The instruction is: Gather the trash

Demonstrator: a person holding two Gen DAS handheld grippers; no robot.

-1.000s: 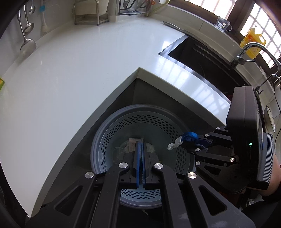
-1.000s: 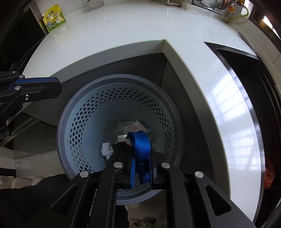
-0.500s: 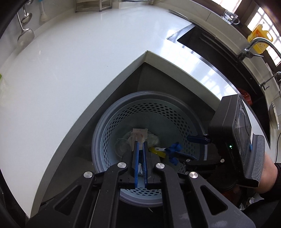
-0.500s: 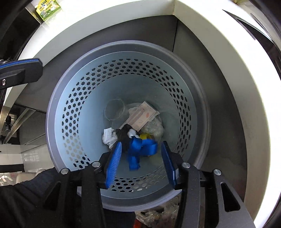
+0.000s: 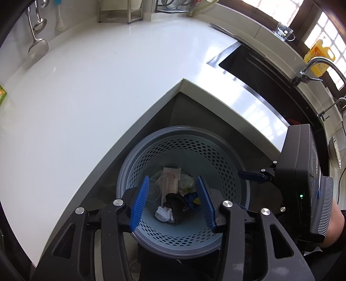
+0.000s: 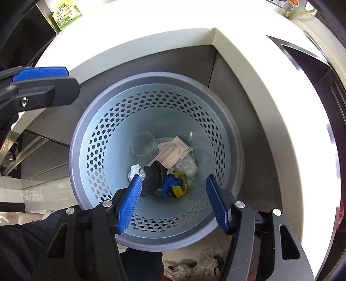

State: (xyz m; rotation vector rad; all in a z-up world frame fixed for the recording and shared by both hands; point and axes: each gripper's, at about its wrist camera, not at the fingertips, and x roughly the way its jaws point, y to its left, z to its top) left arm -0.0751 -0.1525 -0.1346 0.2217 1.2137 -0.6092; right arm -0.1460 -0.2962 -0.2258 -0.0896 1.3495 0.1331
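Observation:
A pale blue perforated bin (image 5: 216, 155) (image 6: 103, 138) stands on the floor in the counter's inner corner. On its bottom lie a blue strap (image 6: 170, 183) (image 5: 191, 197), a yellow piece (image 6: 180, 190), a black lump (image 6: 153, 179) (image 5: 176, 204), crumpled white paper (image 5: 163, 213), a flat wrapper (image 6: 173, 153) (image 5: 170, 179) and a clear cup (image 6: 143, 144). My left gripper (image 5: 173, 200) hangs over the bin, its jaws opening with nothing pressed between them. My right gripper (image 6: 174, 202) is above the bin too, jaws opening, the trash lying far below them.
The white L-shaped counter (image 5: 86, 86) wraps around the bin. A dark sink (image 5: 259, 71) with a tap (image 5: 313, 67) sits at the right. A green packet (image 6: 67, 14) lies on the counter. Crumpled plastic (image 6: 201, 268) lies on the floor by the bin.
The right gripper let go of the blue strap, which dropped to the bin's bottom. Both grippers, shut a second ago, have spread their jaws.

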